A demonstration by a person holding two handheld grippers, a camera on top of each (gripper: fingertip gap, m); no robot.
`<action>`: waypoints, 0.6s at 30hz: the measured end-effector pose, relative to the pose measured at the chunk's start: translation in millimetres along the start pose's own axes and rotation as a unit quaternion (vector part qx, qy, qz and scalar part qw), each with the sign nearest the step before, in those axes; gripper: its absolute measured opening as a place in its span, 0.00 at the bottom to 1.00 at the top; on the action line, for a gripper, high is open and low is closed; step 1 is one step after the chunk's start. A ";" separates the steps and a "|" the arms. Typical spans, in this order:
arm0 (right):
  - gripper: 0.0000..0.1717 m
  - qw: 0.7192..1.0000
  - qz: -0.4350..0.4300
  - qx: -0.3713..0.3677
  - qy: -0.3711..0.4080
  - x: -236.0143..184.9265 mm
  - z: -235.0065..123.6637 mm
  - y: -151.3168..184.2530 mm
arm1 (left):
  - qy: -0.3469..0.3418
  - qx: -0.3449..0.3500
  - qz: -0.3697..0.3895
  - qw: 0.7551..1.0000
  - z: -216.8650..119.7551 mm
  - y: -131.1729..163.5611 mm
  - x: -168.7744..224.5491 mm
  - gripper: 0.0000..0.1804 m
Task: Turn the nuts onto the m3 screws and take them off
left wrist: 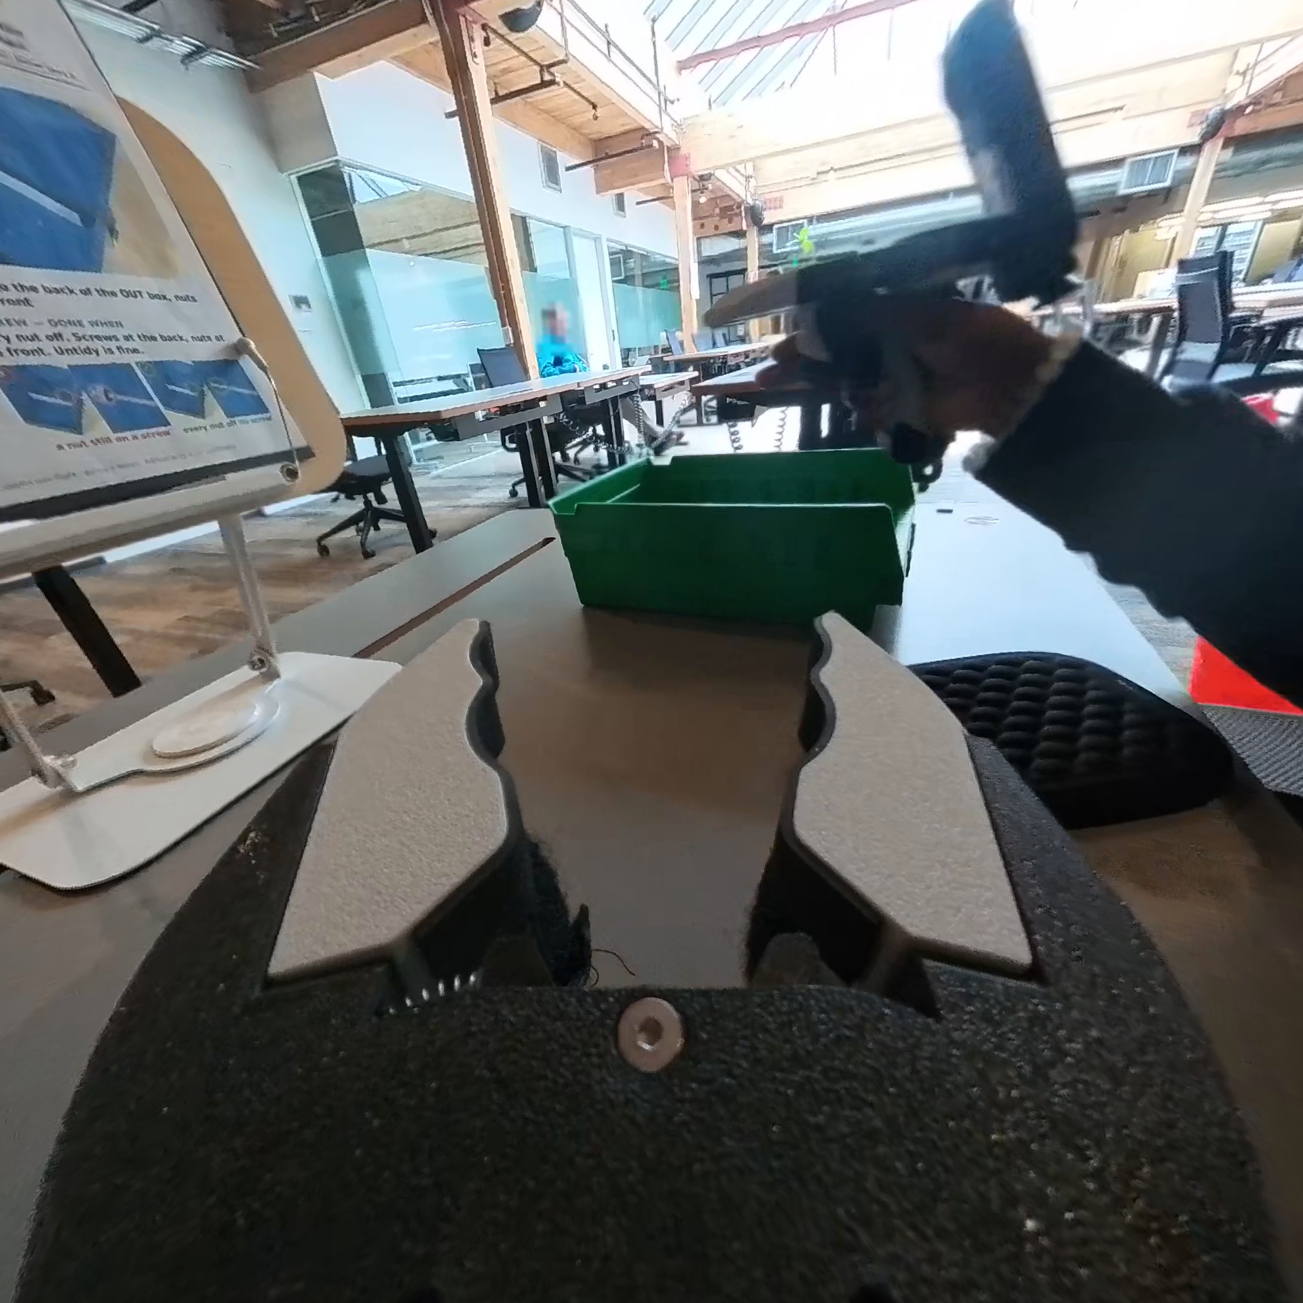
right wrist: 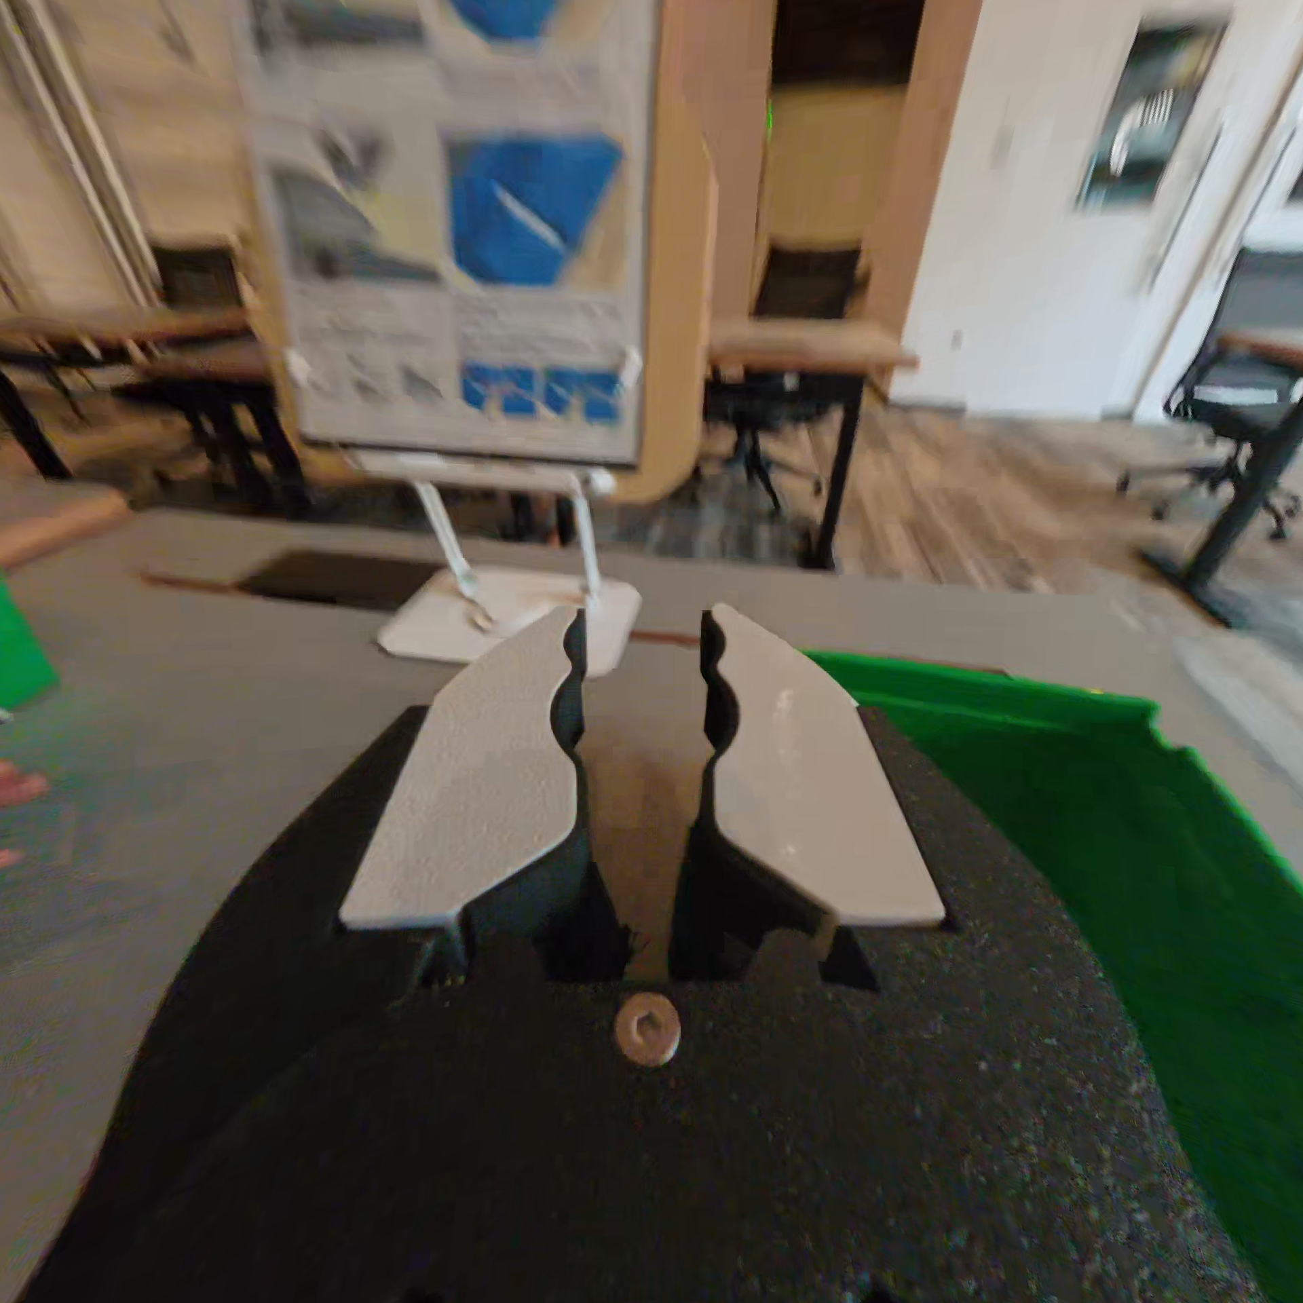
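Observation:
My left gripper point(left wrist: 652, 634) is wide open and empty, low over the dark table point(left wrist: 634, 740), just short of a green bin point(left wrist: 733, 543). The other gripper point(left wrist: 987, 211) shows in the left wrist view, held in a hand with a dark sleeve, raised above that bin and blurred. In the right wrist view my right gripper point(right wrist: 643, 627) is open with a narrow gap between its fingers and nothing between them. A green bin point(right wrist: 1057, 811) lies below it at the right. No screws or nuts show in either view.
A white stand point(left wrist: 176, 740) holding an instruction sheet point(left wrist: 106, 317) is at the table's left; it also shows in the right wrist view point(right wrist: 508, 627). A black mesh pad point(left wrist: 1057, 726) lies to the right. Another green bin's corner point(right wrist: 21, 656) shows left. Desks and chairs stand behind. The gap from one gripper's tips to the other's is roughly 25 cm.

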State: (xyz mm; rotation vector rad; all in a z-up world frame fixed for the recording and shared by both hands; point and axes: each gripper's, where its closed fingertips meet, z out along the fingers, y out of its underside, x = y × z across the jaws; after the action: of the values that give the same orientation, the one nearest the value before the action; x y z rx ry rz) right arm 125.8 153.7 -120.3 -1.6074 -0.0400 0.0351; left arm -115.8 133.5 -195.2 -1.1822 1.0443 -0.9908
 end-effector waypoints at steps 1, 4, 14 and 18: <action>0.18 0.999 0.007 0.035 -0.007 -15.5 -7.2 -5.3 | -0.004 -0.004 -0.001 1.000 -1.0 -3.9 -0.1 0.46; 0.27 0.991 0.009 0.130 -0.038 -55.6 -20.7 -11.6 | -0.017 -0.014 -0.004 1.000 -8.8 -17.9 0.6 0.45; 0.26 0.979 -0.019 0.178 -0.093 -107.0 -8.2 29.6 | -0.104 -0.107 0.051 0.987 -117.1 -74.3 -44.0 0.43; 0.26 0.979 -0.017 0.177 -0.096 -104.6 -8.5 35.3 | -0.143 -0.203 0.105 0.963 -182.2 -80.2 -107.4 0.37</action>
State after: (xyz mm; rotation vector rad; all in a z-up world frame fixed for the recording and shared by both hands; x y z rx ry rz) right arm 21.8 138.9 -155.5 -1.2430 -0.2018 0.1623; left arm -321.8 187.2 -118.6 -1.4616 1.1410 -0.4315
